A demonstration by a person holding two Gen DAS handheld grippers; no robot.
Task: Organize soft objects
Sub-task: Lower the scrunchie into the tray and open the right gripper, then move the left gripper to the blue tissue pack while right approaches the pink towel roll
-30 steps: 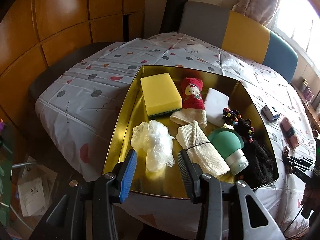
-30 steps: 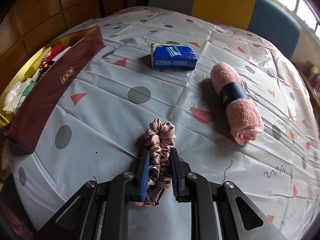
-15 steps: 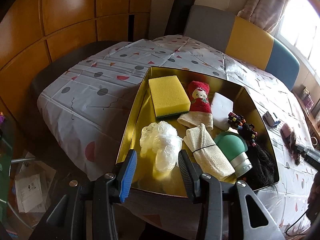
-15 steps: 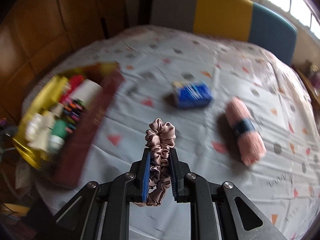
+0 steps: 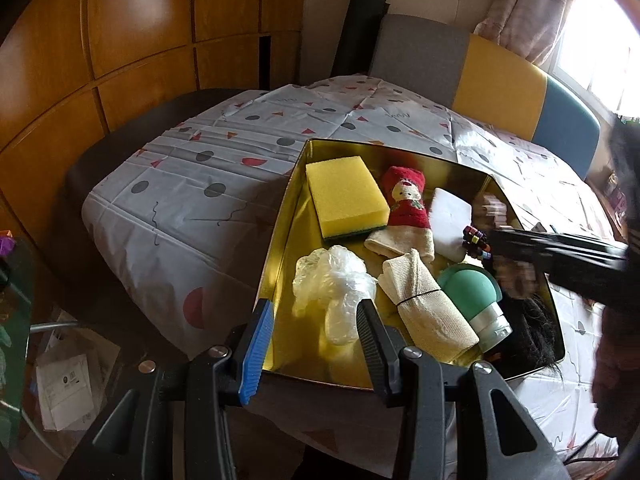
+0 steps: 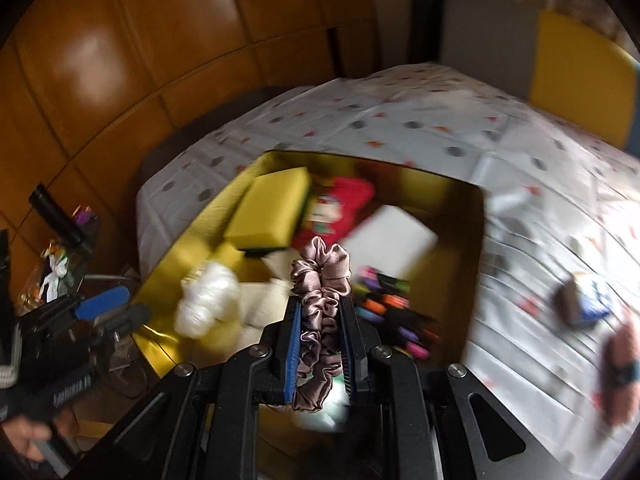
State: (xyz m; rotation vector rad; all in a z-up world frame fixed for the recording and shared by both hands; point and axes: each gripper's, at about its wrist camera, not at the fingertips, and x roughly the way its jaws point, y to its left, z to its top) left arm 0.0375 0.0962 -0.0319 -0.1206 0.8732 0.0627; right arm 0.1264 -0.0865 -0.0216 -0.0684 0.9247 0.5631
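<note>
My right gripper is shut on a pink satin scrunchie and holds it in the air over the near end of the gold tin box. The box holds a yellow sponge, a red doll sock, a white pad, a clear plastic bag, a beige cloth roll, a green silicone bottle and beaded black hair ties. My left gripper is open and empty at the box's near edge, also blurred in the right wrist view.
The table carries a grey patterned cloth. A blue tissue pack and a pink rolled towel lie blurred on it to the right of the box. Chairs stand behind the table, wood panelling to the left.
My right gripper has carried the scrunchie left from the open tablecloth to above the gold box. My left gripper stays open by the box's near edge; its view has shifted slightly.
</note>
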